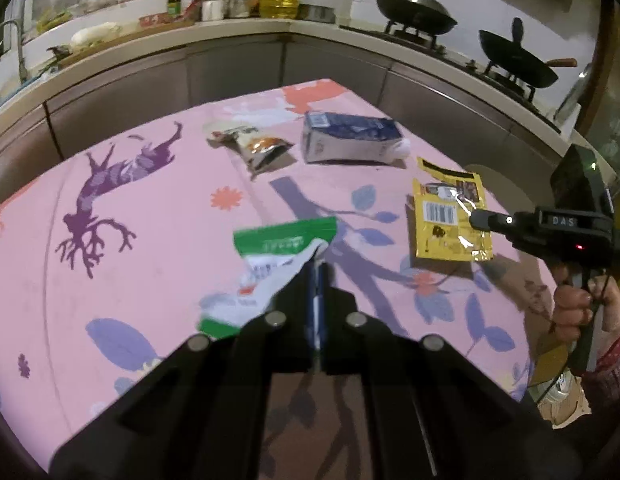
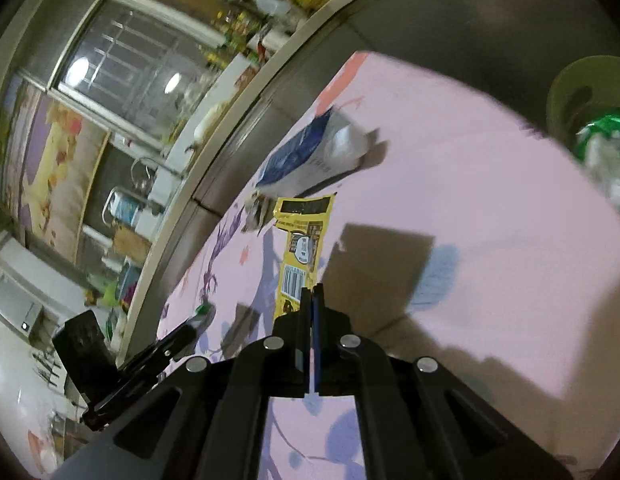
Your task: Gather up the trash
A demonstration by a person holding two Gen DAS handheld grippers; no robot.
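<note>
My left gripper (image 1: 319, 266) is shut on a corner of a green and white wrapper (image 1: 270, 264), which hangs crumpled to the left of the fingers, just above the pink tablecloth (image 1: 150, 240). At the right of the left wrist view, my right gripper (image 1: 476, 216) is shut on the edge of a yellow packet (image 1: 446, 216) with a barcode. In the right wrist view the same packet (image 2: 300, 256) runs up from the shut right gripper (image 2: 312, 290). My left gripper (image 2: 196, 322) shows at the lower left with a scrap of the green wrapper (image 2: 204, 310).
A blue and white carton (image 1: 350, 138) lies on its side at the table's far end, with a crumpled brown snack wrapper (image 1: 254, 144) to its left. A pale green bin (image 2: 582, 92) holding green and white trash sits past the table's right edge. Counters and woks ring the table.
</note>
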